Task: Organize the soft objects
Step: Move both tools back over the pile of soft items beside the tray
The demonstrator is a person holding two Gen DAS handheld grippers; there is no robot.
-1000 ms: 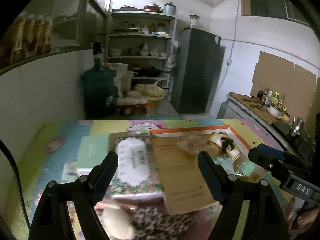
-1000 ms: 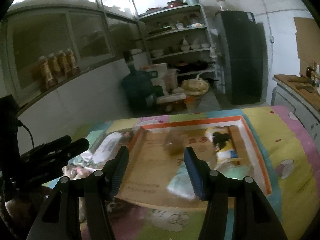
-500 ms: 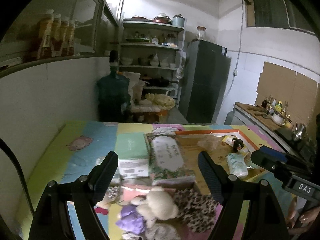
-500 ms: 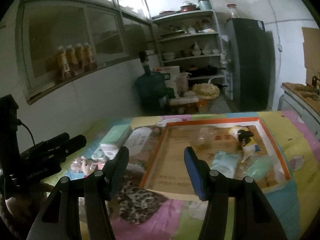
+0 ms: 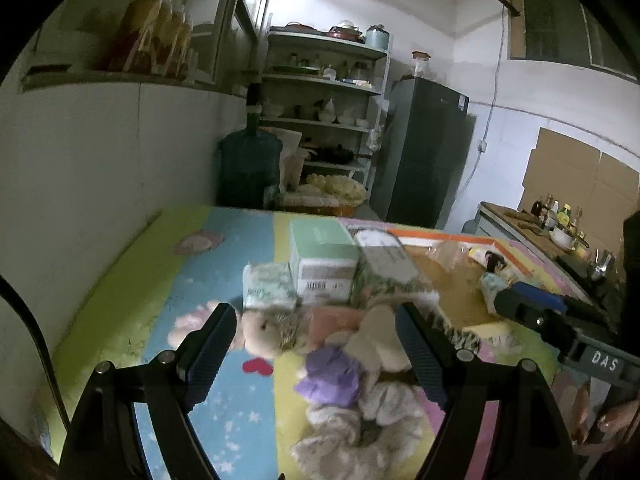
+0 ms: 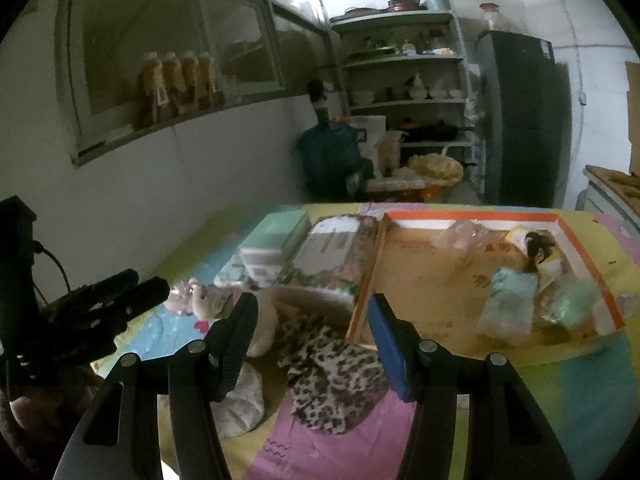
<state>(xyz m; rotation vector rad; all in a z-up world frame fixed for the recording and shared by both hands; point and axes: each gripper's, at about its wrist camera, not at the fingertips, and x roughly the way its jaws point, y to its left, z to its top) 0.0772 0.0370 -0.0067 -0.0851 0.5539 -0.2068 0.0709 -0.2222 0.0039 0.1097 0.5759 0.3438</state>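
A pile of soft things lies on the colourful mat [image 5: 224, 248]: a beige plush animal [image 5: 268, 330], a purple cloth [image 5: 332, 372], a cream plush [image 5: 380, 340], a white fluffy cloth [image 5: 356, 428] and a leopard-print cloth [image 6: 332, 372]. My left gripper [image 5: 316, 344] is open and empty above the pile. My right gripper [image 6: 312, 336] is open and empty above the leopard cloth. An orange-rimmed cardboard tray [image 6: 420, 280] holds a teal soft packet [image 6: 508, 296] and a doll [image 6: 536, 248].
A green box [image 5: 320, 256] and a floral tissue pack [image 5: 384, 264] sit behind the pile. A wall runs along the left. Beyond the mat stand a water jug [image 5: 248, 172], shelves [image 5: 324, 120] and a dark fridge [image 5: 424, 152].
Both grippers have pulled back toward the near edge and the left one has swung left. The soft pile now lies between the fingers; both stay open and empty.
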